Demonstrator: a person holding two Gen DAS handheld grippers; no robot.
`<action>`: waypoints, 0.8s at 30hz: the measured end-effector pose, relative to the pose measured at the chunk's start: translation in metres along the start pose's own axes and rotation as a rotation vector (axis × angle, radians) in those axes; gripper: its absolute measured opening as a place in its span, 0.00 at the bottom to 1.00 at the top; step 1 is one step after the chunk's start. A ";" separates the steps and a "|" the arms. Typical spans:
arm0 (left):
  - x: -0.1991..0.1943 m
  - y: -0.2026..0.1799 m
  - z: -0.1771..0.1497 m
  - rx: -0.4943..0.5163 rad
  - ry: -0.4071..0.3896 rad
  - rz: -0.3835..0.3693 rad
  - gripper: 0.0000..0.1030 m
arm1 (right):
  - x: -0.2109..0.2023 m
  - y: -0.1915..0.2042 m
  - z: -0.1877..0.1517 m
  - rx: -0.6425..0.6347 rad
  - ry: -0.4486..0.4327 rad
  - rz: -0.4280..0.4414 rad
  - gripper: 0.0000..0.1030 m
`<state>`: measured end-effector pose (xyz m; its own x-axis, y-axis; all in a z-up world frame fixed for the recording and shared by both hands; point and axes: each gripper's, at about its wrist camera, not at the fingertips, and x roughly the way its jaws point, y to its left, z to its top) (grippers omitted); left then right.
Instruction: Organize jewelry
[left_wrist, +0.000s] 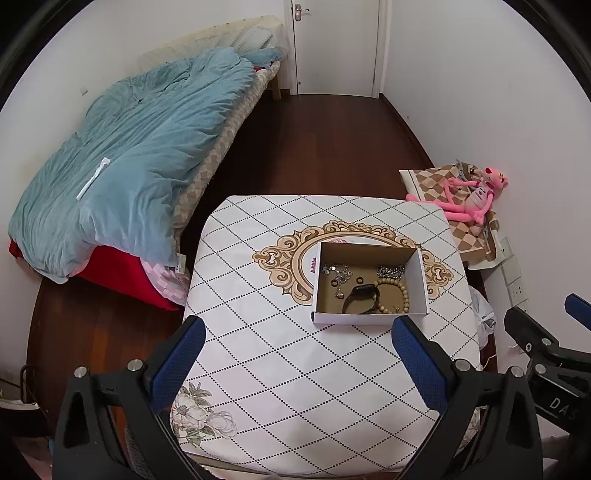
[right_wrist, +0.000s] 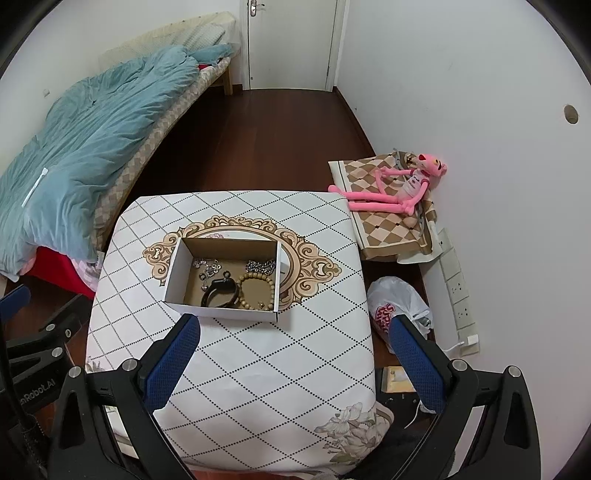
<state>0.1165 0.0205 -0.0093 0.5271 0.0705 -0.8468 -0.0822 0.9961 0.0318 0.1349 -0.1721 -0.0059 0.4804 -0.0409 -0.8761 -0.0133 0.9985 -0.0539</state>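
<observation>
Left gripper (left_wrist: 299, 363): I see it wide open, empty, at bottom of frame.
Right gripper (right_wrist: 295, 363): also wide open, empty.
Box (right_wrist: 176, 271): middle of frame, holds bead bracelet (right_wrist: 271, 286).

White walls, dark wood floor (left_wrist: 332, 140), bed (left_wrist: 122, 177), closed white door (left_wrist: 336, 44).

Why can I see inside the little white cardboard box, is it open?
Open. The white cardboard box has no lid on top, so the wooden bead bracelet, black band and silver chains lying inside show from above.

Table (left_wrist: 280, 369), diamond-pattern cloth; open cardboard box (left_wrist: 369, 317) directly on it.
</observation>
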 end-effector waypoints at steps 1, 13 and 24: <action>0.000 0.000 -0.001 0.001 0.002 0.001 1.00 | 0.001 0.000 0.000 0.000 0.002 0.002 1.00; 0.007 -0.001 -0.005 -0.002 0.022 -0.006 1.00 | 0.004 0.000 -0.003 -0.002 0.014 0.000 1.00; 0.007 0.000 -0.005 -0.002 0.021 -0.007 1.00 | 0.004 0.000 -0.003 -0.006 0.018 -0.005 1.00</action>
<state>0.1159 0.0203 -0.0174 0.5098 0.0623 -0.8581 -0.0798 0.9965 0.0250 0.1338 -0.1721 -0.0111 0.4651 -0.0464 -0.8841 -0.0162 0.9980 -0.0609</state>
